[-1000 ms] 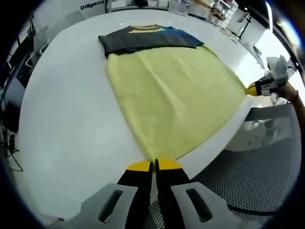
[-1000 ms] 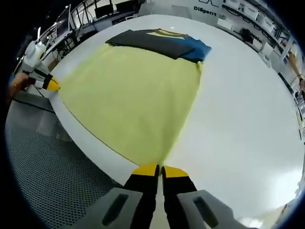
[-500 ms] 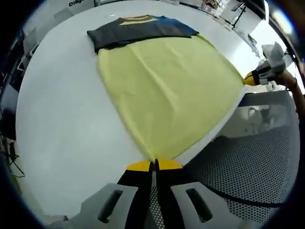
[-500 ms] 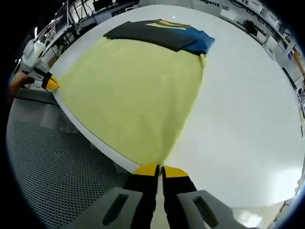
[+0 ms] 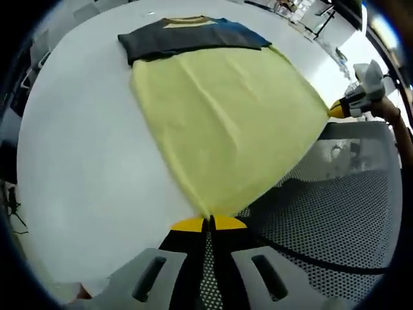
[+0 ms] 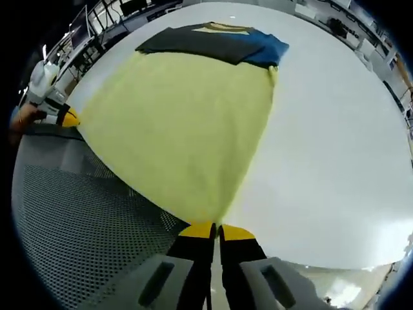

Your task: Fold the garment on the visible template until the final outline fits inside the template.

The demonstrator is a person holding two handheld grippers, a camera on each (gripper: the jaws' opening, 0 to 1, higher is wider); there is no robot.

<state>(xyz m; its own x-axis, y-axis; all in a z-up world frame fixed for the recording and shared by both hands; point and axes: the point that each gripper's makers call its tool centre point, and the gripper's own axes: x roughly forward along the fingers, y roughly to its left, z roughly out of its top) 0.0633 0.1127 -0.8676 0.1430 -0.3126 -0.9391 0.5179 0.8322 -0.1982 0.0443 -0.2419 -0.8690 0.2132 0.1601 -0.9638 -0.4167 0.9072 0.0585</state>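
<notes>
Pulling the yellow shirt hem back past the white worktop edge, over the mesh floor now; left gripper and right gripper are clenching opposite hem corners, stretching it taut. Dark collar end lying on worktop. Fold probably coming next.

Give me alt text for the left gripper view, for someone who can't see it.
The left gripper pinches a corner of a yellow garment spread on a white table, while the right gripper holds the opposite corner at the table's edge. Dark and blue fabric lies at the garment's far end.
</notes>
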